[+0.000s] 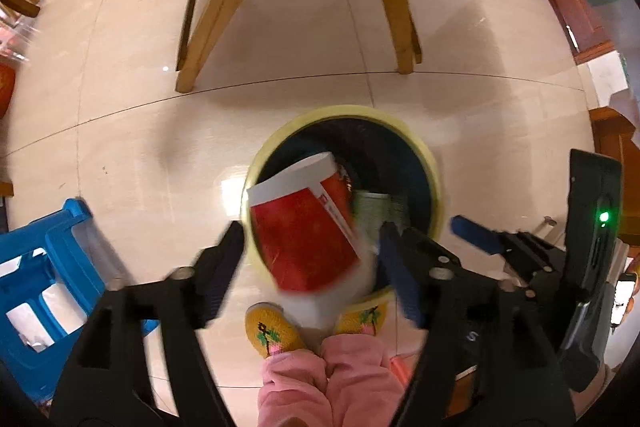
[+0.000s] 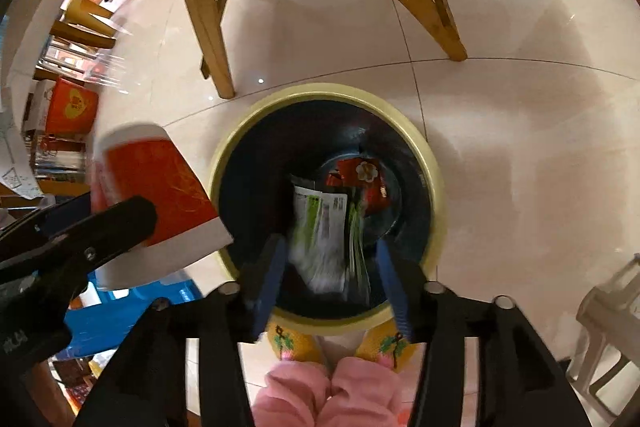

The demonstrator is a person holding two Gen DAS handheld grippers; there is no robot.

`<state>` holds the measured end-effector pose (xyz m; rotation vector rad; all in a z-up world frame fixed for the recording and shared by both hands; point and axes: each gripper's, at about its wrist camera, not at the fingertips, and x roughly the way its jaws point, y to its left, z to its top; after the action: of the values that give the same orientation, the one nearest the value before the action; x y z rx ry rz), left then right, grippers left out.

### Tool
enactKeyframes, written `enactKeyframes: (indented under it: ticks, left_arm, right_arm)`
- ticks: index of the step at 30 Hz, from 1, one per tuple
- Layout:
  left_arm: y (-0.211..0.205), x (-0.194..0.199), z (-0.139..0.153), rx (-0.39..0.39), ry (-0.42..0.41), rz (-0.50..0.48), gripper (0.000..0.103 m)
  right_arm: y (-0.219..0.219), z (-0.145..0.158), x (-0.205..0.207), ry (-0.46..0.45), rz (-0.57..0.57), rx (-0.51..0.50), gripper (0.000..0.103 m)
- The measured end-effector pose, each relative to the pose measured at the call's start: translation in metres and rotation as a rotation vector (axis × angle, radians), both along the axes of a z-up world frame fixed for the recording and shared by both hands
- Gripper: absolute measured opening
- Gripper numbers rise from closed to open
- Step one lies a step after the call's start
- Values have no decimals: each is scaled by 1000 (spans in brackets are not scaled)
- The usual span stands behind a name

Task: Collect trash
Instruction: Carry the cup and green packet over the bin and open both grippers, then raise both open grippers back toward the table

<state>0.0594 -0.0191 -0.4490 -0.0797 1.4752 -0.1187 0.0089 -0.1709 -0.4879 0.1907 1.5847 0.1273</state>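
Below both tongs the bin [image 2: 434, 187] mouth stands open, yet a red box [image 1: 304, 235] fills the gap between the left gripper's [image 1: 312, 255] spread fingers, and a green-white packet [image 2: 320, 239] sits between the right gripper's [image 2: 328, 267] fingers. Ahead of the bin, wooden chair legs [image 1: 208, 27] rise from the floor. A blue stool [image 1: 40, 287] stands left of the left tongs. The person's slippers [image 2: 292, 343] touch the bin's near rim. Bare tile [image 2: 520, 167] lies open to the right.

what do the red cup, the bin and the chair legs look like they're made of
Red cup: probably paper, matte red print with a white rim band, blurred.
Bin: likely plastic, smooth pale yellow rim with a dark liner or wall inside.
Chair legs: wood by the look, warm tan with a light sheen and visible joints.
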Motion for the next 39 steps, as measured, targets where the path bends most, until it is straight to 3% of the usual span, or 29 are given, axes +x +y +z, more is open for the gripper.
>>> enactKeyframes:
  ticks: [1,2,12,21,29,39]
  left_arm:
    - [0,-1,1,0,2,6,82]
    - [1,-2,1,-3,2,11,82]
    - [17,-7,29,16,-31,14,82]
    - [32,-18,81,45,-63,40,82]
    - [46,-29,168,45,-121,70,82]
    - [56,-52,317,60,-242,61,82]
  right_arm:
    - [0,-1,1,-4,-2,-5,74]
    - [0,-1,2,-9,-2,-7,76]
    - [8,17,8,-24,8,-19,76]
    - [13,81,7,-81,18,-51,76]
    - [10,169,8,-126,2,-47,76]
    - [15,312,-6,-193,45,-15,76]
